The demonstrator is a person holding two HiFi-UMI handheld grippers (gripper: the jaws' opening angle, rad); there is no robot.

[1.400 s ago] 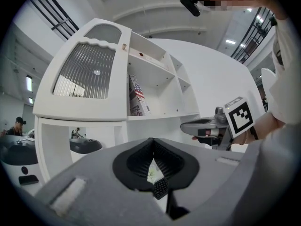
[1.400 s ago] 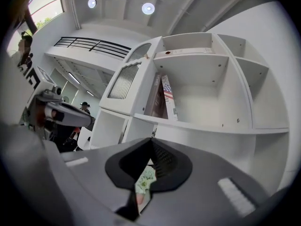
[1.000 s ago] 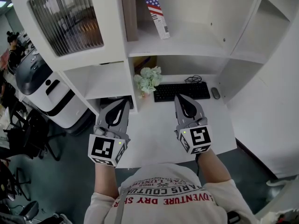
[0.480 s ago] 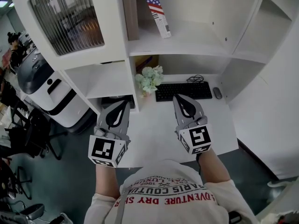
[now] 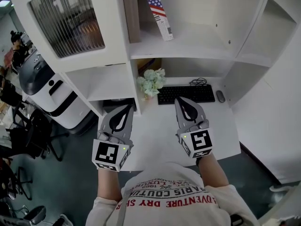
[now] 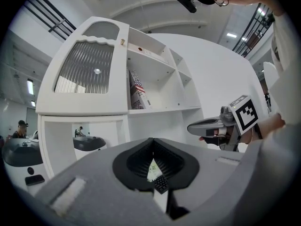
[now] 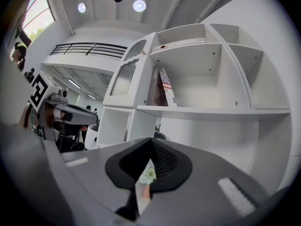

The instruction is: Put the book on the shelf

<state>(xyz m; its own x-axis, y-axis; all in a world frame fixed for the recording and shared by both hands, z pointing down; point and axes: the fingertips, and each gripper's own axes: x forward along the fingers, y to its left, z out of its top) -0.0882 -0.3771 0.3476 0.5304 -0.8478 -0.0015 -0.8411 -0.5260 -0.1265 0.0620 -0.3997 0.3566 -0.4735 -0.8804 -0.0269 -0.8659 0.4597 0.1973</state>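
Observation:
A book with a flag cover (image 5: 160, 13) leans tilted on the upper shelf (image 5: 188, 44), beside an upright brown book (image 5: 130, 13). It also shows in the left gripper view (image 6: 138, 91) and the right gripper view (image 7: 168, 87). My left gripper (image 5: 128, 108) hovers over the desk's left edge, shut and holding nothing. My right gripper (image 5: 181, 100) hangs over the desk just in front of the keyboard, also shut and holding nothing. Both point toward the shelf unit, well below the book. Each gripper shows in the other's view: the right gripper (image 6: 193, 126) and the left gripper (image 7: 94, 118).
On the white desk (image 5: 160, 135) lie a black keyboard (image 5: 186, 93) and a mouse (image 5: 219, 96), with a bunch of pale flowers (image 5: 151, 81) by the shelf's upright. A ribbed glass cabinet door (image 5: 68, 18) is upper left. A white machine (image 5: 44, 91) and chairs stand on the floor at left.
The left gripper has drifted slightly down and to the right. The right gripper has stayed almost where it was. Both stay shut.

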